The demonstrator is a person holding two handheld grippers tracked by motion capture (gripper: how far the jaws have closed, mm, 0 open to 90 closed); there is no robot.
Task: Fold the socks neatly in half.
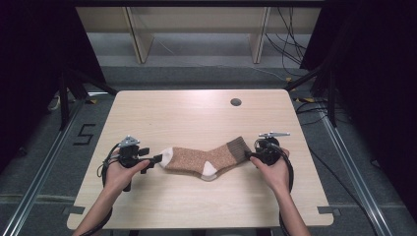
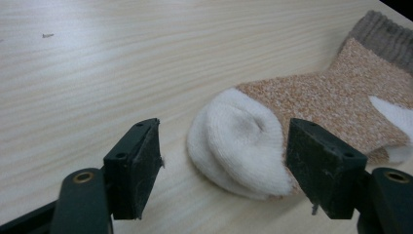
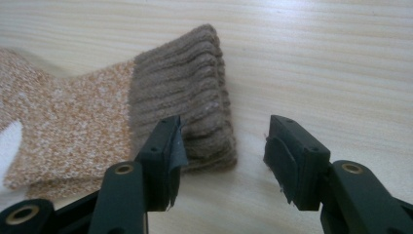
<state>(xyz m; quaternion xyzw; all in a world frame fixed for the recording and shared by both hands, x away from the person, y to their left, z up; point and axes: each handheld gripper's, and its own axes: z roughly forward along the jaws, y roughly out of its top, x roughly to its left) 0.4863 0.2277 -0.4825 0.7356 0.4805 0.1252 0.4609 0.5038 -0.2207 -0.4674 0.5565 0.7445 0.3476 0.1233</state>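
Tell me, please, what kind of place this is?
Probably a lab or workshop set up for recording, not a home. A light wooden table with a round cable hole stands on grey floor between metal rails, with loose black cables behind it.

One sock (orange-flecked, with white toe and heel and a brown ribbed cuff) lies on one wooden table, which has one round cable hole.
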